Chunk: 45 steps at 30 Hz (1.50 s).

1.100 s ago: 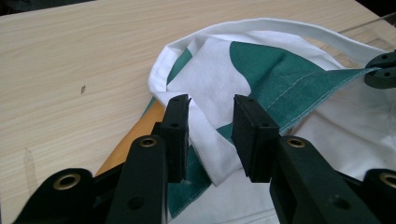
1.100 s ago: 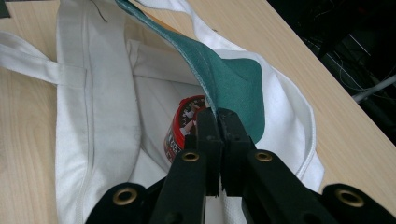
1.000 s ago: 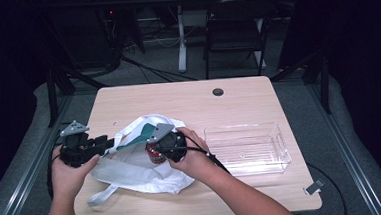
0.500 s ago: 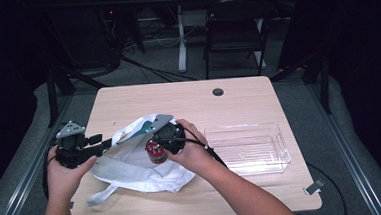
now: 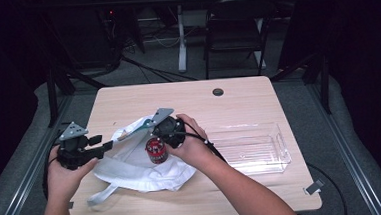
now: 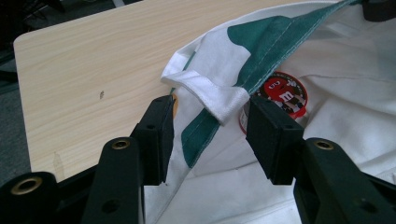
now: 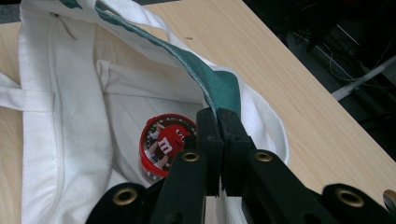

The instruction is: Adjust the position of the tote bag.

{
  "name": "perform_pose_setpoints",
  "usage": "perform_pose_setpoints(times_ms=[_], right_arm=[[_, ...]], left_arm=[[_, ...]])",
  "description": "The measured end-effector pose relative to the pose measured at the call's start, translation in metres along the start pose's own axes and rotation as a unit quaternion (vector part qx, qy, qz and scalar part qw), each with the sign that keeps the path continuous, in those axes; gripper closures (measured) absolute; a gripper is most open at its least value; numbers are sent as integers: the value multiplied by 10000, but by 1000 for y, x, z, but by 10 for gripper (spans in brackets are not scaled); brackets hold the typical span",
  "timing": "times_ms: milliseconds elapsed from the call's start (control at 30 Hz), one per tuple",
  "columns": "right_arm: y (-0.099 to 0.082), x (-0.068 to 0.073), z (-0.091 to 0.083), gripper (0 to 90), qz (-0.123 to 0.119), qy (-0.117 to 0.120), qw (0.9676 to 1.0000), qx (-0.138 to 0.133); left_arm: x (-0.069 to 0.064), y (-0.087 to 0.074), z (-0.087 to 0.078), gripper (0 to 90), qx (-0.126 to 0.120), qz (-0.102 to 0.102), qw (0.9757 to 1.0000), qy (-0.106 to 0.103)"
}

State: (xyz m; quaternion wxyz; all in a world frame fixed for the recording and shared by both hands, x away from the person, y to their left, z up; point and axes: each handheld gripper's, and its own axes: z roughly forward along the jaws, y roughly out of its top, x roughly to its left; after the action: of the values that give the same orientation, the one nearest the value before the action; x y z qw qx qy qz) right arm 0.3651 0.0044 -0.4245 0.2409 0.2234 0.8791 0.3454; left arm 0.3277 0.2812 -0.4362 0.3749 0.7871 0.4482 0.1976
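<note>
A white cloth bag (image 5: pixel 142 173) with a green hem lies on the left half of the wooden table (image 5: pixel 238 104). A red round candy tin (image 5: pixel 156 149) stands in its open mouth, and it shows in both gripper views (image 6: pixel 286 94) (image 7: pixel 164 140). My right gripper (image 5: pixel 149 129) is shut on the green hem (image 7: pixel 222 88) and holds that edge up. My left gripper (image 6: pixel 208 123) has just been opening. The bag's other hem and a handle loop (image 6: pixel 212 95) hang between its jaws, and the pads do not press on them.
A clear plastic tray (image 5: pixel 254 151) sits on the right half of the table, next to my right forearm. A dark grommet (image 5: pixel 218 92) marks the far edge. Beyond the table stand a chair (image 5: pixel 233 24) and cables on the floor.
The left gripper's jaws have opened and let go of the bag's hem. The right hand has kept its hold on the green hem and raised it a little.
</note>
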Motion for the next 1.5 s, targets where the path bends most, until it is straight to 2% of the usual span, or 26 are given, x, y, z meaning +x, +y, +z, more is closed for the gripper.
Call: perform_pose_setpoints(times_ms=[167, 300, 600, 667, 767, 800, 1000, 1500], right_arm=[[1, -2, 1, 889, 16, -16, 10000, -9], [2, -6, 1, 889, 35, -22, 10000, -1], [2, -6, 3, 889, 68, -34, 10000, -20], [1, -6, 3, 889, 71, -35, 10000, -24], [1, -7, 3, 889, 62, -25, 10000, -22], [1, -7, 3, 889, 58, -26, 10000, -23], [1, -7, 2, 889, 44, -26, 10000, -24], [1, -9, 2, 889, 83, 18, 10000, -23]], left_arm=[[-1, -2, 5, 507, 66, 197, 9998, 40], [1, -5, 8, 507, 147, 255, 9995, 73], [4, -10, 12, 547, 372, 240, 9989, 137], [5, -11, 13, 562, 494, 246, 9983, 178], [6, -13, 12, 592, 566, 232, 9978, 248], [6, -14, 13, 603, 518, 182, 9981, 292], [8, -17, 13, 686, 710, 163, 9969, 282], [4, -13, 13, 850, 499, 313, 9972, 468]])
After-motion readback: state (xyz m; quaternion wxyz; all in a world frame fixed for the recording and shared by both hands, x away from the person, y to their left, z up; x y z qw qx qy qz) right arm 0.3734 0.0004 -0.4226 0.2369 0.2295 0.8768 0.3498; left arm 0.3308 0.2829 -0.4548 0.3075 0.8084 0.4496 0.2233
